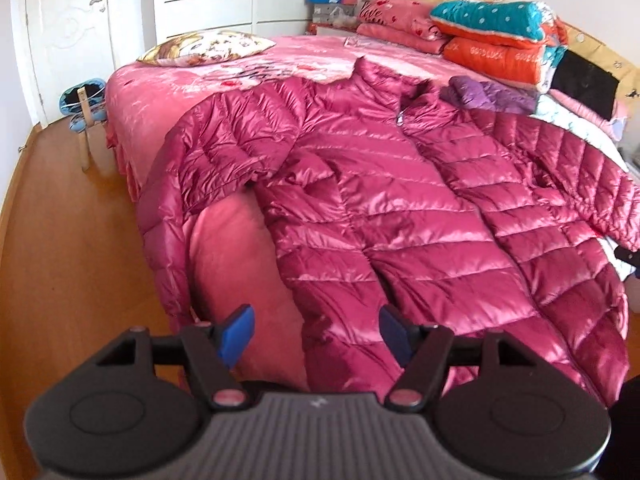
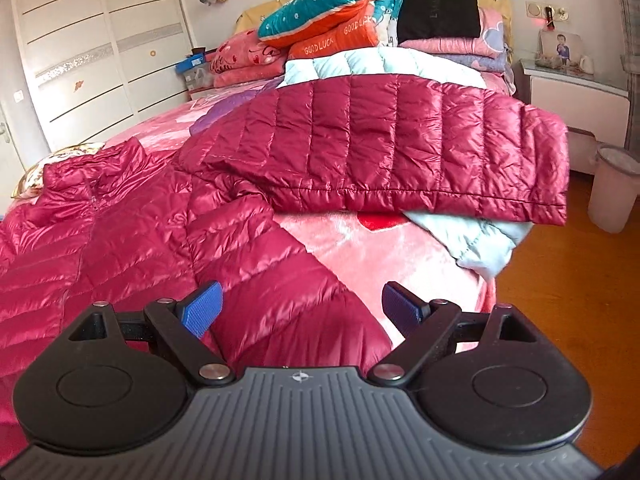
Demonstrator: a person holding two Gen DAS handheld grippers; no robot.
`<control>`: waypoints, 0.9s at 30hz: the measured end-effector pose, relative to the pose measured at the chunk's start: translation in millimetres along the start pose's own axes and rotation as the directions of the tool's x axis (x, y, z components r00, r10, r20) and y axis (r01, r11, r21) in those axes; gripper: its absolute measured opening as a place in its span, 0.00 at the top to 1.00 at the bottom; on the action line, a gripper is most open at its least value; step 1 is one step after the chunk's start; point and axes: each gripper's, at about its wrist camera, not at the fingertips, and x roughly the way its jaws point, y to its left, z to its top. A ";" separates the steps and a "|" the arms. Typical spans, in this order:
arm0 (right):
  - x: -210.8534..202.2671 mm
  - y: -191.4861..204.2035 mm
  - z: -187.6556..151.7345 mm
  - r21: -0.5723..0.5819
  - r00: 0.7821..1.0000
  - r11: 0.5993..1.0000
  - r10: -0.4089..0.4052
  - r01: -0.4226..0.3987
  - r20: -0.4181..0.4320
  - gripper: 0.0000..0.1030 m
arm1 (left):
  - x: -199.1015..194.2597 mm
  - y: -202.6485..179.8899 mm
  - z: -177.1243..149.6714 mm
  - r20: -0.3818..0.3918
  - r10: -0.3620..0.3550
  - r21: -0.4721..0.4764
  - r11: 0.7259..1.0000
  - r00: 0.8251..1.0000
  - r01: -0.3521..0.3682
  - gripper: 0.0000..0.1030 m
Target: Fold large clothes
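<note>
I am holding my left gripper (image 1: 316, 332) low at the foot of the bed (image 1: 240, 240), its blue pads (image 1: 237, 334) spread wide apart and gripping nothing, with the hem of the magenta down jacket (image 1: 400, 208) lying just beyond and between them. The jacket is lying face up across the pink blanket, zipped front toward me and collar (image 1: 384, 80) pointing at the headboard. Its left sleeve (image 1: 172, 216) is draping over the bed's edge and hanging down toward the wooden floor (image 1: 60, 260). I am keeping my right gripper (image 2: 302, 310) at the other lower corner, also opened wide and empty, hovering over the jacket's hem (image 2: 288, 312). The right sleeve (image 2: 400, 148) is stretching out sideways across the bed, lying on top of a pale blue quilted garment (image 2: 472, 240) whose corner is poking out under the cuff. A purple garment (image 1: 488, 94) is sitting just beside the collar; whether it is touching the jacket I cannot quite tell. Folded quilts (image 1: 496, 40) are stacking up near the headboard, a printed pillow (image 1: 208, 46) is resting at the far left corner, and a white bin (image 2: 614, 188) is standing on the floor by the nightstand (image 2: 576, 96).
</note>
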 end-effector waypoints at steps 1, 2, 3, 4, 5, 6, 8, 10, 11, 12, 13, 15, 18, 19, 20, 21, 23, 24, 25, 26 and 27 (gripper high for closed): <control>-6.5 1.1 -3.2 -0.004 1.000 1.000 0.000 0.000 0.001 0.00 | -2.7 0.0 0.7 0.007 -0.008 -0.003 1.000 1.000 0.008 0.33; -12.6 1.6 -5.2 -0.007 1.000 1.000 0.000 0.000 0.004 0.00 | -5.3 -0.3 0.7 0.014 -0.013 -0.006 1.000 1.000 0.013 0.33; -17.3 2.6 -5.0 -0.011 1.000 1.000 -0.002 0.002 0.008 0.00 | -8.0 -0.8 1.3 0.021 -0.019 -0.009 1.000 1.000 0.019 0.33; -23.1 2.8 -6.2 -0.013 1.000 1.000 -0.003 0.003 0.012 0.00 | -11.2 -1.5 2.3 0.029 -0.027 -0.011 1.000 0.999 0.027 0.33; -28.4 2.0 -6.8 -0.014 1.000 1.000 -0.004 0.005 0.018 0.00 | -14.9 -3.3 3.9 0.040 -0.035 -0.011 0.999 0.999 0.036 0.33; -31.2 4.0 -5.4 -0.013 1.000 1.000 -0.007 0.007 0.024 0.00 | -18.4 -5.5 5.4 0.049 -0.043 -0.009 0.999 0.998 0.043 0.33; -41.6 1.3 -4.2 -0.003 0.999 1.000 -0.012 0.012 0.044 0.00 | -25.6 -12.5 10.6 0.069 -0.064 0.002 0.998 0.996 0.064 0.33; -49.2 -2.3 1.7 0.021 0.997 1.000 -0.021 0.020 0.067 0.00 | -33.0 -22.9 17.7 0.093 -0.088 0.021 0.996 0.992 0.086 0.32; -52.9 -5.2 4.6 0.038 0.997 0.999 -0.026 0.023 0.076 0.00 | -36.2 -28.4 21.5 0.102 -0.099 0.030 0.995 0.990 0.096 0.32; -56.8 -10.5 7.4 0.061 0.996 0.998 -0.032 0.026 0.084 0.00 | -39.8 -36.0 26.9 0.114 -0.115 0.043 0.993 0.987 0.110 0.31; -59.9 -16.2 10.0 0.088 0.995 0.996 -0.039 0.031 0.089 0.00 | -43.2 -43.0 31.5 0.126 -0.131 0.055 0.991 0.983 0.125 0.31; -65.8 -29.2 13.7 0.158 0.994 0.987 -0.055 0.040 0.095 0.00 | -50.8 -61.0 42.7 0.154 -0.166 0.085 0.984 0.974 0.155 0.29; -75.2 -55.4 18.1 0.272 0.990 0.961 -0.073 0.038 0.117 0.00 | -62.3 -95.6 60.3 0.196 -0.231 0.151 0.967 0.953 0.204 0.26; -77.6 -64.5 19.1 0.304 0.989 0.952 -0.083 0.042 0.123 0.00 | -65.4 -108.7 66.5 0.208 -0.255 0.174 0.960 0.944 0.221 0.26; -79.1 -73.2 19.6 0.333 0.988 0.942 -0.092 0.044 0.128 0.00 | -67.8 -121.0 72.3 0.217 -0.278 0.194 0.952 0.936 0.238 0.25; -80.7 -82.8 19.0 0.363 0.986 0.931 -0.100 0.045 0.133 0.00 | -69.8 -133.5 77.4 0.224 -0.300 0.211 0.944 0.927 0.255 0.25; -84.6 -101.9 16.6 0.422 0.983 0.906 -0.114 0.044 0.141 0.00 | -70.9 -159.5 88.4 0.232 -0.345 0.240 0.926 0.909 0.290 0.25; -85.3 -111.2 15.1 0.449 0.983 0.893 -0.117 0.040 0.144 0.00 | -70.6 -174.2 94.3 0.234 -0.367 0.254 0.917 0.900 0.308 0.25; -85.1 -119.4 13.8 0.473 0.982 0.881 -0.118 0.034 0.148 0.00 | -69.8 -187.6 99.0 0.237 -0.384 0.266 0.909 0.892 0.321 0.25; -84.1 -126.3 13.0 0.493 0.981 0.870 -0.117 0.028 0.152 0.00 | -69.5 -199.8 103.3 0.239 -0.400 0.278 0.901 0.885 0.332 0.25; -84.3 -134.9 11.3 0.515 0.981 0.857 -0.115 0.020 0.155 0.00 | -68.3 -213.4 107.7 0.242 -0.416 0.289 0.893 0.876 0.344 0.24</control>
